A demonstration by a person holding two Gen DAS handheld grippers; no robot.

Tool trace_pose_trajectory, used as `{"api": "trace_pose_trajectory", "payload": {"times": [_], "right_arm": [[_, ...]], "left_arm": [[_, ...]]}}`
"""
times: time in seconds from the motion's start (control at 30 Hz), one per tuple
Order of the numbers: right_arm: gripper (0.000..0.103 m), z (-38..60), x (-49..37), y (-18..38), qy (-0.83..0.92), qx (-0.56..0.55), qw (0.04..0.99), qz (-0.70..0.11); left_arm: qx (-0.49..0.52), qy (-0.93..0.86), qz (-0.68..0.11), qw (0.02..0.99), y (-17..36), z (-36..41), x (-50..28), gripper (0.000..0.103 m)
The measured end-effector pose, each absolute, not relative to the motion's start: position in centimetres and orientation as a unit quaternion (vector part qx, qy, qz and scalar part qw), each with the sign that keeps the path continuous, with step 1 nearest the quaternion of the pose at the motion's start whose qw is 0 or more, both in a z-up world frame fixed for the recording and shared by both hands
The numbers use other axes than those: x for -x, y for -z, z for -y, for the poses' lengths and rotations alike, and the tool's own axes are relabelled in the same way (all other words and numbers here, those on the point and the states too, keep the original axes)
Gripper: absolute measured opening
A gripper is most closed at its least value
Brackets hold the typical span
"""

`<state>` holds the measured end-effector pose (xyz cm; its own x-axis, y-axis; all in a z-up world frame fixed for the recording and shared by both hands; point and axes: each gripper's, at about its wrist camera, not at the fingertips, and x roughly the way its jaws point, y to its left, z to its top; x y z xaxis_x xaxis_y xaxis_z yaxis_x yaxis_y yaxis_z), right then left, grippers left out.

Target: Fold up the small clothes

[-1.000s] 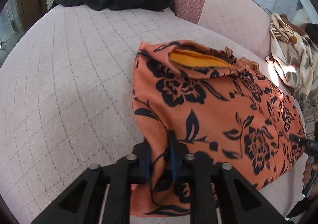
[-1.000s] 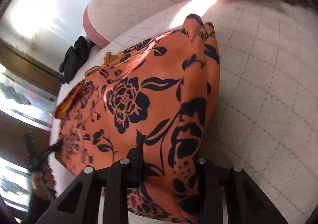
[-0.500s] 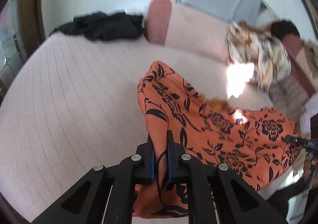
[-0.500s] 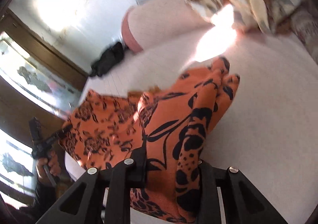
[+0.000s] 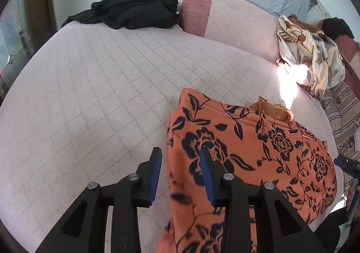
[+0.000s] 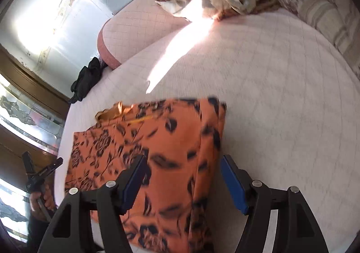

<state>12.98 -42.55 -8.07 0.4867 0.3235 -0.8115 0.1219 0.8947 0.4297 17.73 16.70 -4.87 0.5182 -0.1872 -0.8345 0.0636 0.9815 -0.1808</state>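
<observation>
An orange garment with black flowers (image 5: pixel 249 154) lies folded on the pale quilted bed; it also shows in the right wrist view (image 6: pixel 157 147). My left gripper (image 5: pixel 181 163) is open over the garment's left edge, with cloth between the jaws but not clamped. My right gripper (image 6: pixel 183 176) is open over the garment's right edge, jaws wide apart, holding nothing. The right gripper shows at the far right of the left wrist view (image 5: pixel 348 165); the left gripper shows at the far left of the right wrist view (image 6: pixel 42 172).
A black garment (image 5: pixel 128 12) lies at the bed's far left. A cream floral cloth (image 5: pixel 308 50) is heaped at the far right by a striped cushion (image 5: pixel 344 113). A pink bolster (image 5: pixel 225 17) lines the back. Bare quilt (image 5: pixel 101 95) lies left of the garment.
Both grippers were shut on the orange garment, holding it up. Now both have opened and the garment lies folded on the bed.
</observation>
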Motion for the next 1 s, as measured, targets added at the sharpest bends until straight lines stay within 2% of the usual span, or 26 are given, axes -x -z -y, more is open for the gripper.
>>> {"api": "trace_pose_trajectory", "payload": {"times": [0.13,0.17,0.2,0.23,0.3,0.4,0.5,0.6,0.63,0.7,0.73,0.77,0.83,0.9,0.93,0.97,1.0], "right_arm": [[0.069,42.1,-16.6,9.4,-0.039,-0.17,0.831,-0.529],[0.044,41.7,-17.3,9.9,-0.031,-0.157,0.83,-0.535],[0.01,41.4,-17.9,10.2,-0.023,-0.139,0.827,-0.544],[0.01,41.2,-18.2,10.0,-0.015,-0.122,0.83,-0.544],[0.008,40.4,-18.1,8.4,-0.013,-0.091,0.848,-0.521],[0.007,39.1,-18.1,5.2,0.004,-0.025,0.881,-0.473],[0.007,40.1,-19.7,7.5,0.052,-0.011,0.874,-0.483],[0.012,42.1,-20.1,11.4,0.046,-0.091,0.845,-0.525],[0.014,42.1,-19.5,11.0,0.048,-0.089,0.855,-0.508],[0.037,42.1,-18.8,9.8,0.046,-0.091,0.859,-0.502],[0.064,42.3,-18.3,9.0,0.047,-0.097,0.861,-0.497],[0.07,41.9,-17.8,7.9,0.051,-0.102,0.869,-0.481],[0.07,41.6,-16.2,5.2,0.045,-0.118,0.886,-0.446],[0.07,40.7,-14.7,3.1,0.009,-0.157,0.891,-0.427],[0.073,40.0,-13.8,2.5,-0.029,-0.189,0.885,-0.425],[0.079,39.1,-13.2,2.5,-0.074,-0.224,0.869,-0.436],[0.081,38.3,-12.7,3.2,-0.118,-0.262,0.846,-0.449]], "left_arm": [[0.033,0.073,-0.506,0.859,7.5,-15.8,-20.2,0.035],[0.026,0.069,-0.512,0.856,8.0,-15.9,-20.7,0.032],[0.023,0.064,-0.514,0.855,8.4,-15.8,-21.1,0.027],[0.021,0.058,-0.513,0.856,8.5,-15.9,-21.4,0.016],[0.023,0.058,-0.5,0.864,8.2,-16.1,-21.5,0.009],[0.018,0.057,-0.487,0.871,8.3,-16.2,-21.8,0.008],[0.031,0.051,-0.488,0.871,8.7,-16.4,-22.2,0.009],[0.041,0.044,-0.478,0.877,7.3,-17.0,-21.6,0.009],[0.038,0.046,-0.467,0.882,6.5,-17.1,-21.1,0.009],[0.032,0.056,-0.448,0.892,4.9,-17.1,-19.8,0.009],[0.032,0.064,-0.444,0.893,4.3,-16.9,-19.1,0.009],[0.032,0.075,-0.442,0.893,3.9,-16.7,-18.4,0.009],[0.023,0.096,-0.436,0.895,3.2,-15.8,-16.6,0.011],[0.013,0.117,-0.434,0.893,3.1,-14.7,-14.9,0.025],[0.006,0.125,-0.433,0.893,3.3,-14.1,-14.1,0.041],[-0.003,0.129,-0.433,0.892,3.8,-13.4,-13.4,0.057],[-0.014,0.13,-0.434,0.891,4.4,-12.9,-13.0,0.062]]}}
